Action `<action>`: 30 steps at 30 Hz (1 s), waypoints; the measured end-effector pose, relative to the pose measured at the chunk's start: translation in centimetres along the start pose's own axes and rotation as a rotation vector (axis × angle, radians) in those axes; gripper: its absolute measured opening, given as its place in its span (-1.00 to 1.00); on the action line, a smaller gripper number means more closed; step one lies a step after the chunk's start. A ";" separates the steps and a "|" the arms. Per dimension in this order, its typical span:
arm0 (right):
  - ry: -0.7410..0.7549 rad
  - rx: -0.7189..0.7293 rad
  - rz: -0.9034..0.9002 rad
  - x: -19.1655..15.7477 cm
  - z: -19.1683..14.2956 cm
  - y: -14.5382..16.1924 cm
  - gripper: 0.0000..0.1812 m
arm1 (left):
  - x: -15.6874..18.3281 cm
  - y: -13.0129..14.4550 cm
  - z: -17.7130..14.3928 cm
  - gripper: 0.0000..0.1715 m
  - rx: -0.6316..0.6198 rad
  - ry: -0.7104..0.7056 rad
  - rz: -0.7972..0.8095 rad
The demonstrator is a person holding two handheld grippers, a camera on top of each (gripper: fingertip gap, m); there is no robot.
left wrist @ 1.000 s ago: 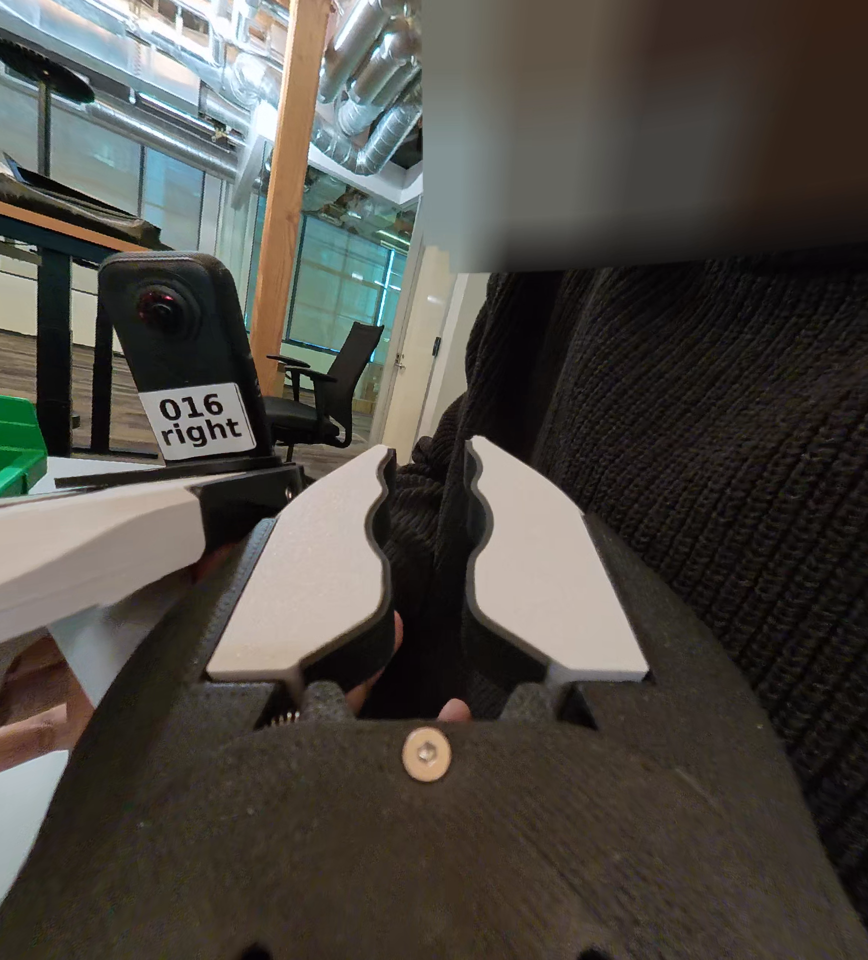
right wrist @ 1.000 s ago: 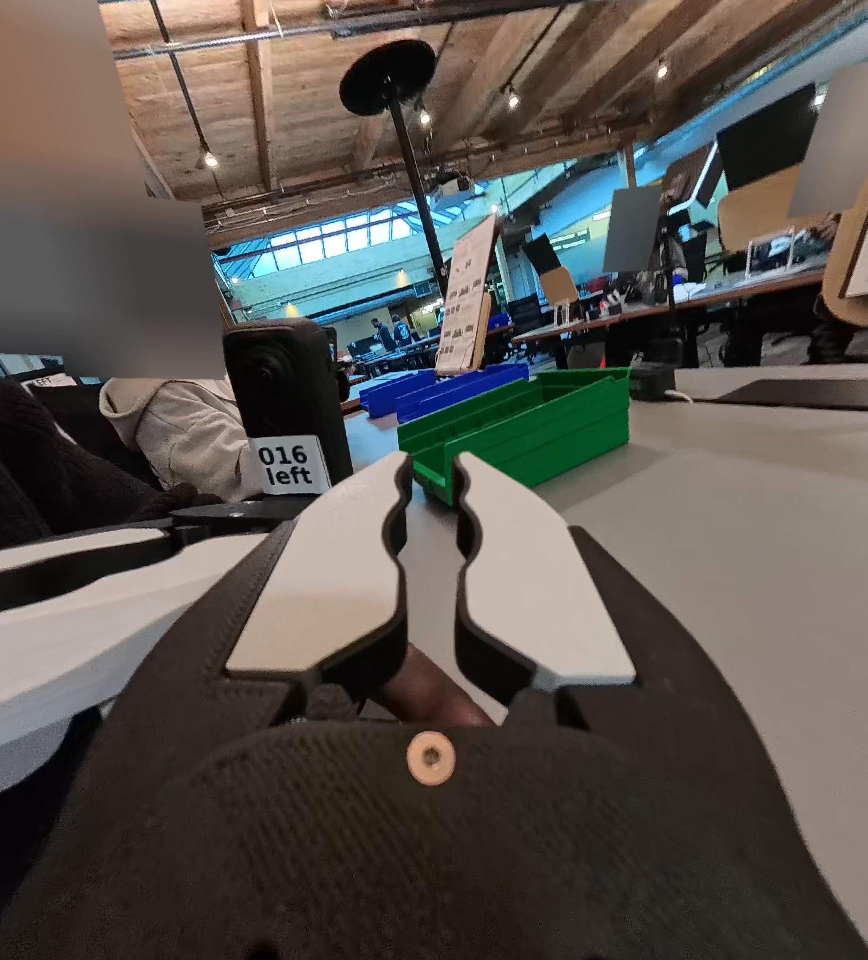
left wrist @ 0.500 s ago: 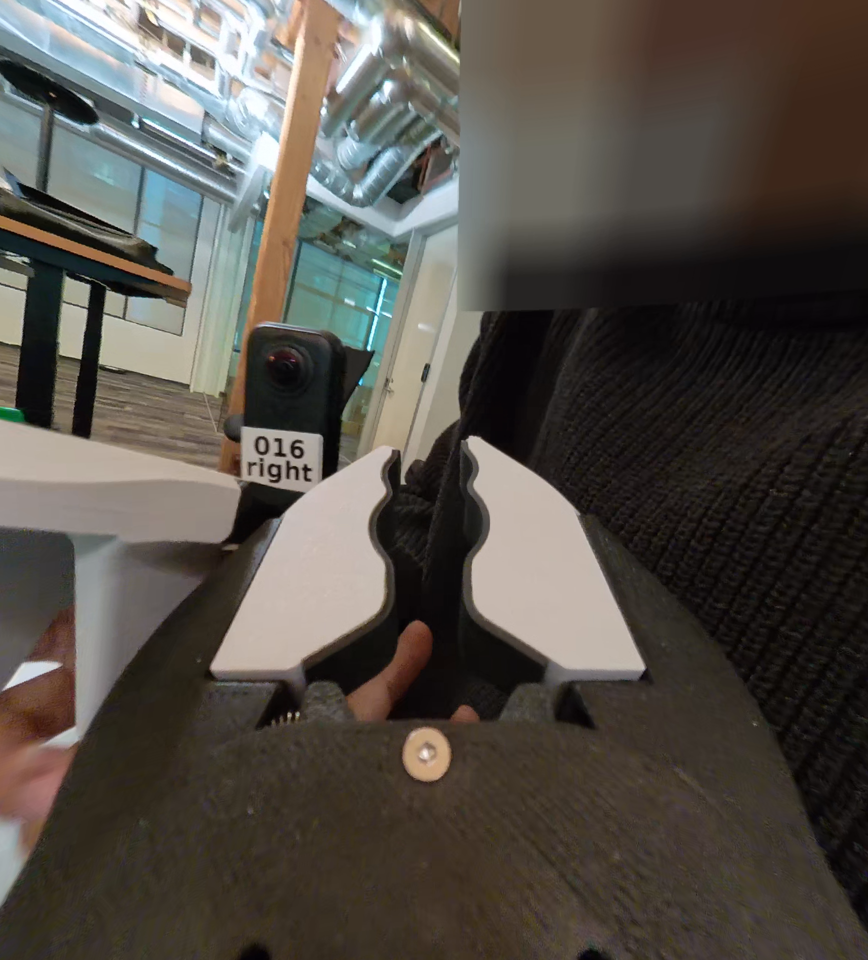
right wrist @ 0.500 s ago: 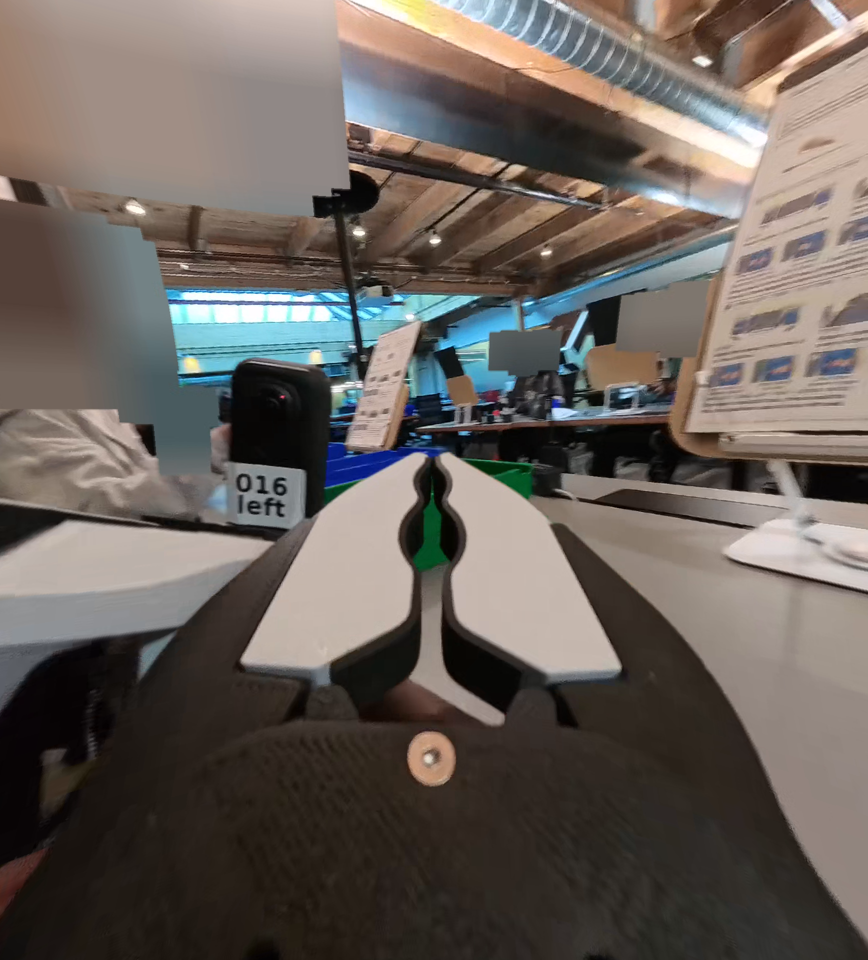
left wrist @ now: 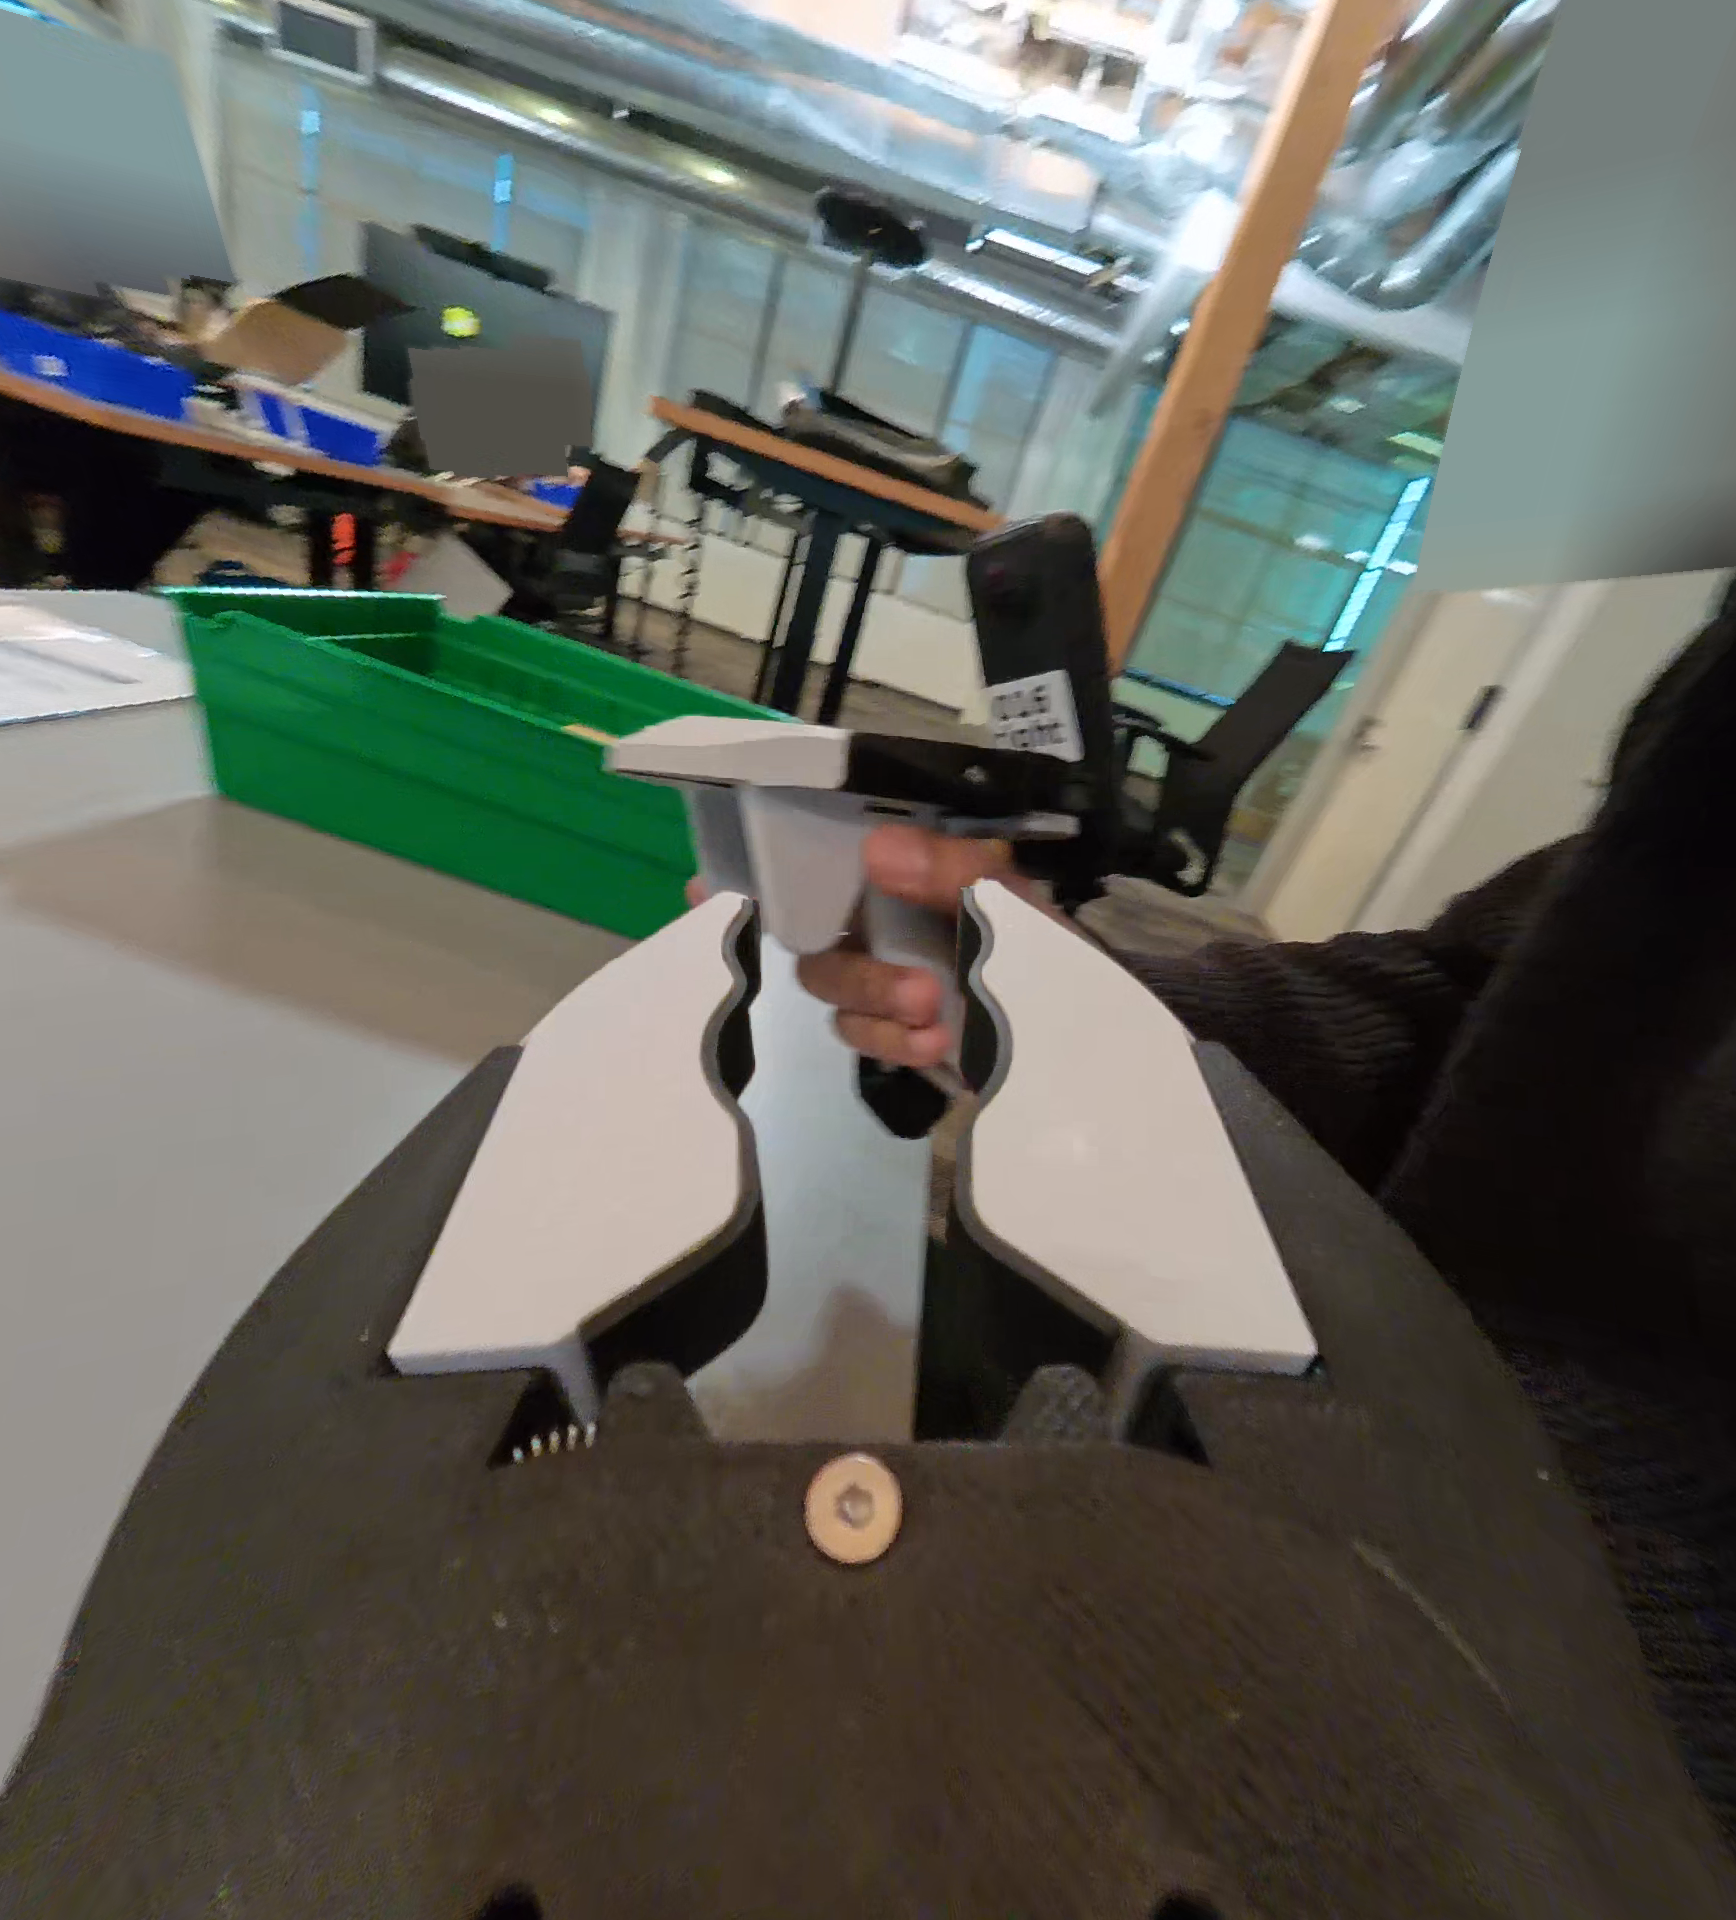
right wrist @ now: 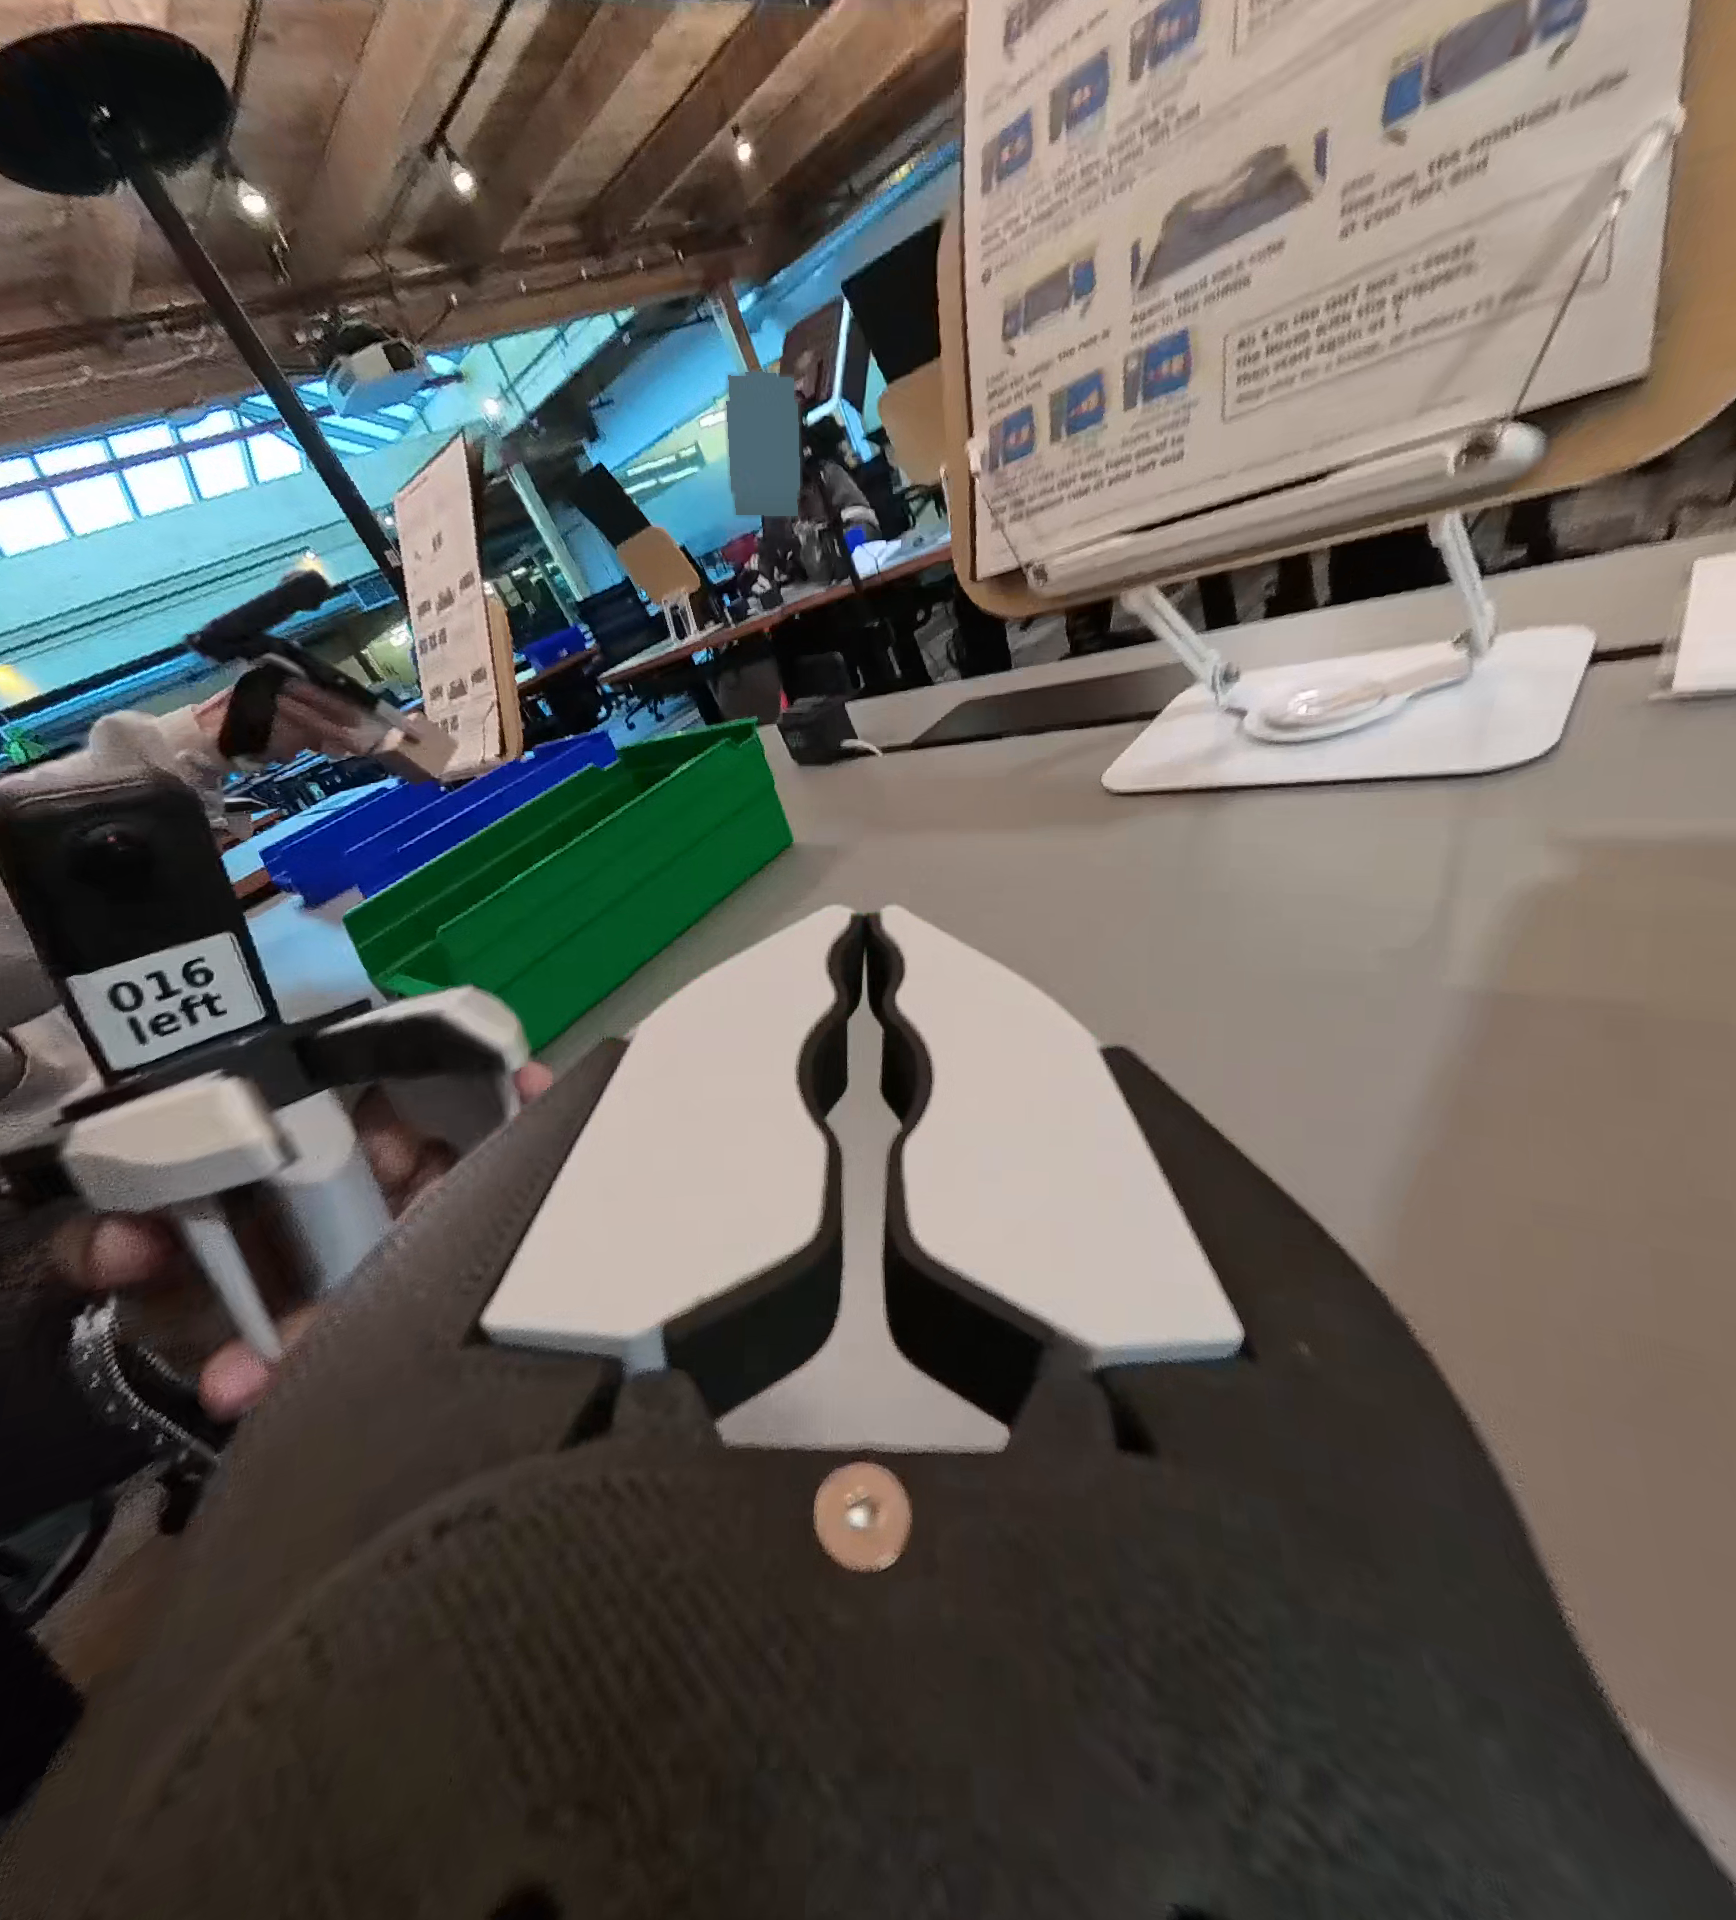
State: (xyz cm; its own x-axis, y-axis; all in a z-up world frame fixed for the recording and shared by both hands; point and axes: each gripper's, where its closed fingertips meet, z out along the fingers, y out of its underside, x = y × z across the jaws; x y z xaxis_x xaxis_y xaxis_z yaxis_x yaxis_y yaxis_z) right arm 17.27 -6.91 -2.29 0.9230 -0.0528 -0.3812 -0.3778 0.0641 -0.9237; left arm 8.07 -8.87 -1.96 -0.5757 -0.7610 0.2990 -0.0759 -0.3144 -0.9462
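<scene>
Left wrist view: the left hand-held gripper (left wrist: 856, 914) is held above the grey bench (left wrist: 168, 1039) with its jaws parted by a clear gap and nothing between them. Just beyond its tips a hand (left wrist: 895, 997) grips the handle of the right hand-held gripper (left wrist: 739, 753). A green bin (left wrist: 407, 748) stands farther off to the left.

Right wrist view: the right hand-held gripper (right wrist: 869, 920) has its tips touching or nearly so, empty, over bare bench. The green bin (right wrist: 573, 904) lies far left with a blue bin (right wrist: 428, 821) behind it; an instruction sheet on a stand (right wrist: 1290, 260) stands far right. The left hand-held gripper (right wrist: 324, 1081) sits near left.
</scene>
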 end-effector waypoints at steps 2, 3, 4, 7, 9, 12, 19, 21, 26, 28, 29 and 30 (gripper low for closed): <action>0.003 -0.042 0.016 0.5 0.1 1.1 -1.00 | -1.7 0.5 -0.2 -0.54 -0.046 -0.067 0.012; -0.010 -0.072 0.016 0.5 0.2 1.7 -0.98 | -2.3 1.0 -0.2 -0.53 -0.078 -0.090 0.018; -0.029 -0.108 0.019 0.3 0.4 2.3 -0.89 | -3.0 1.4 -0.3 -0.50 -0.113 -0.118 0.026; -0.066 -0.189 0.015 -0.3 1.1 4.2 -0.61 | -5.0 2.3 -0.7 -0.40 -0.170 -0.210 0.047; -0.093 -0.214 0.009 -1.0 1.3 5.1 -0.49 | -5.7 2.5 -0.8 -0.36 -0.179 -0.243 0.041; -0.135 -0.244 -0.025 -1.9 1.3 5.7 -0.45 | -6.5 3.2 -1.0 -0.31 -0.217 -0.278 0.035; -0.196 -0.241 0.093 -2.4 1.2 5.5 -0.35 | -7.0 3.9 -1.0 -0.28 -0.243 -0.282 0.017; -0.213 -0.244 0.116 -2.5 1.2 5.5 -0.35 | -7.0 4.0 -0.9 -0.28 -0.250 -0.278 0.013; -0.233 -0.251 0.086 -2.9 1.1 5.7 -0.35 | -6.9 4.0 -0.9 -0.25 -0.249 -0.259 0.012; -0.234 -0.264 0.068 -3.0 1.1 6.0 -0.36 | -6.9 4.1 -0.9 -0.26 -0.254 -0.256 0.007; -0.236 -0.272 0.064 -3.0 1.1 6.1 -0.36 | -6.9 4.2 -0.8 -0.26 -0.253 -0.250 0.004; -0.238 -0.279 0.064 -3.1 1.2 6.3 -0.36 | -6.8 4.2 -0.8 -0.27 -0.252 -0.245 0.002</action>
State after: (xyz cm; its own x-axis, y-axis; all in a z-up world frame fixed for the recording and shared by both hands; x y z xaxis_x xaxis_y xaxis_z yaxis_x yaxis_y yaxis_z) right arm 12.11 -5.18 -6.86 0.8759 0.1776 -0.4487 -0.4102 -0.2158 -0.8861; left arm 11.01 -4.54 -8.08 -0.3657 -0.8848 0.2886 -0.2910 -0.1858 -0.9385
